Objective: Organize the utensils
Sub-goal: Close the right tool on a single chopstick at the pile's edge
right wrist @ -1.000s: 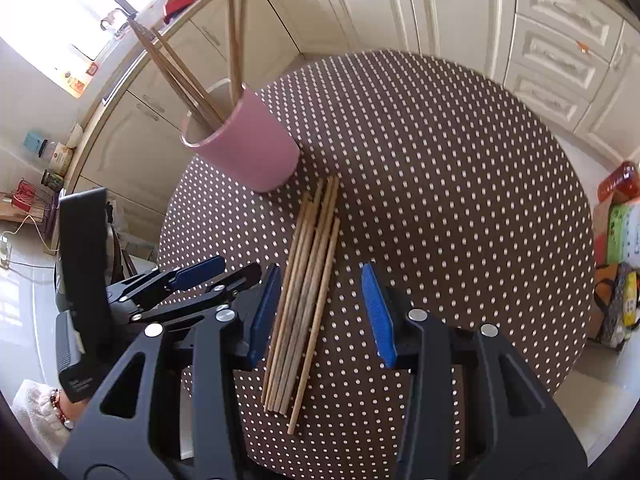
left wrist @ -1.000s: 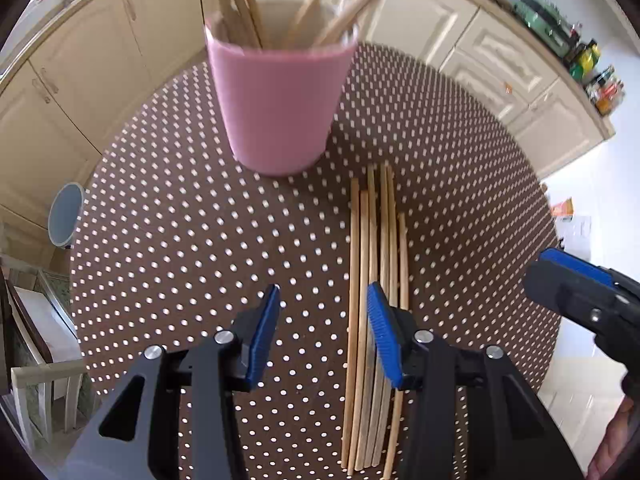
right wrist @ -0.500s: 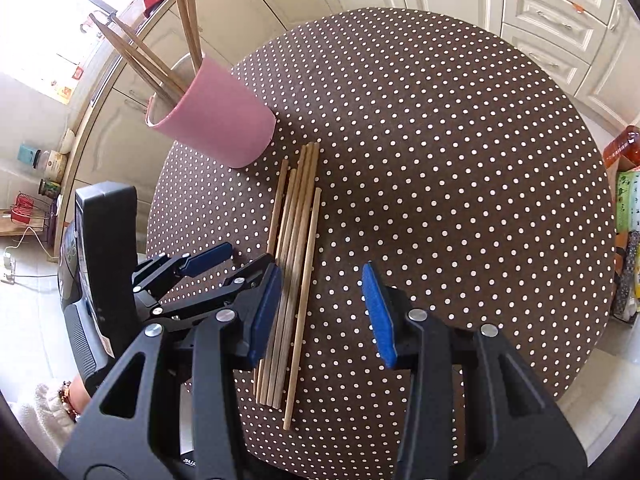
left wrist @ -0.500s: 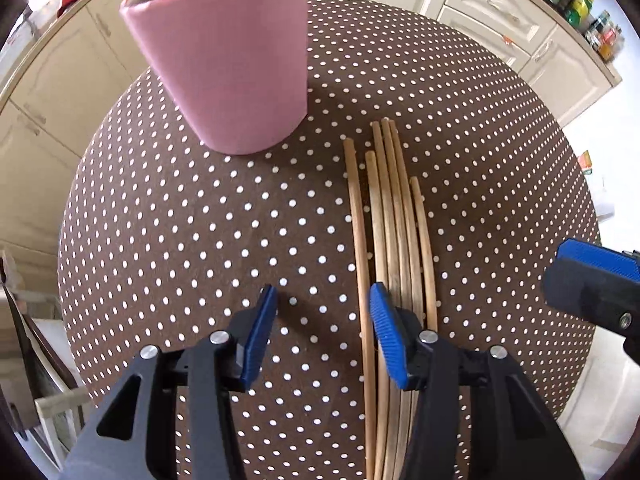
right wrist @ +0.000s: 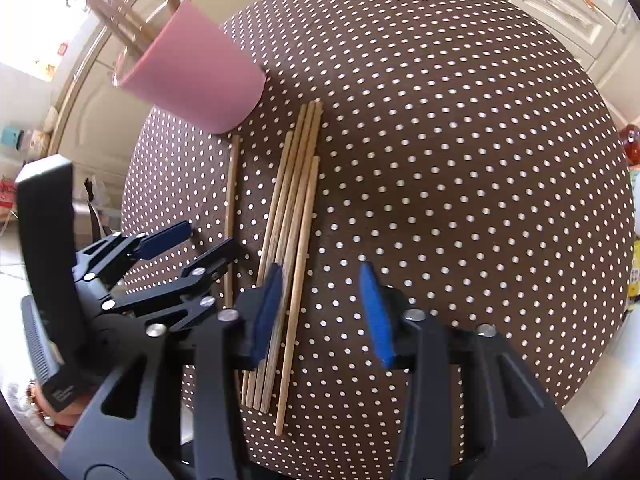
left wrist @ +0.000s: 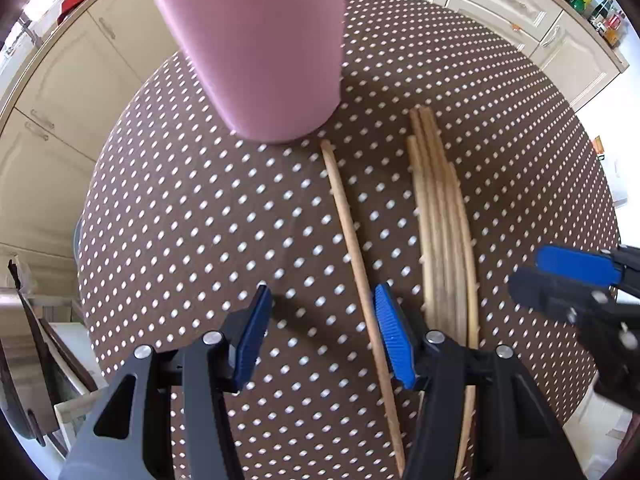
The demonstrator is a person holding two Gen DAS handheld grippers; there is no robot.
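Observation:
A pink cup with several chopsticks standing in it sits at the far side of the dotted table. One chopstick lies apart from the bundle of chopsticks. My left gripper points down over the single stick, which lies between its opening jaws close to the right pad, untouched. In the right wrist view the cup, the single stick and the bundle show again. My right gripper is closing, with the bundle's outer sticks just inside its left pad. The left gripper hovers beside it.
The round table's brown polka-dot cloth drops off close behind both grippers. Cream cabinets ring the table, and bottles stand on a counter at the far right. A chair stands below the table's left edge.
Both grippers have come down closer to the table. One chopstick has parted leftward from the bundle and now lies between the left jaws. The right jaws have narrowed.

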